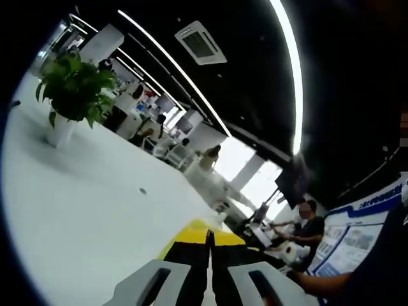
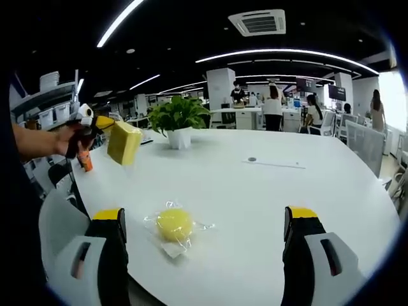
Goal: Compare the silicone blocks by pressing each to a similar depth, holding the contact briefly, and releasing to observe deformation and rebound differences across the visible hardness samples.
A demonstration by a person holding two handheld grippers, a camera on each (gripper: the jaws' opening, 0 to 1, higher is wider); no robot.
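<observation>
The left gripper (image 2: 105, 124) is clamping a yellow block (image 2: 124, 143) and lifting it off the white table (image 2: 268, 191), probably to squeeze-test it. The right gripper (image 2: 204, 233) is waiting with jaws spread wide around a wrapped yellow round sample (image 2: 174, 224) lying near, likely next for pressing

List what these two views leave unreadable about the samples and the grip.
- Yellow block: in the left gripper view its own jaws, closed together, cover all but a yellow sliver; the contact faces are hidden.
- Round yellow sample on the table: wrapped in clear film; surface detail too small in the right gripper view.
- Left gripper: small and distant in the right gripper view.
- Wall poster: text blurred.
</observation>
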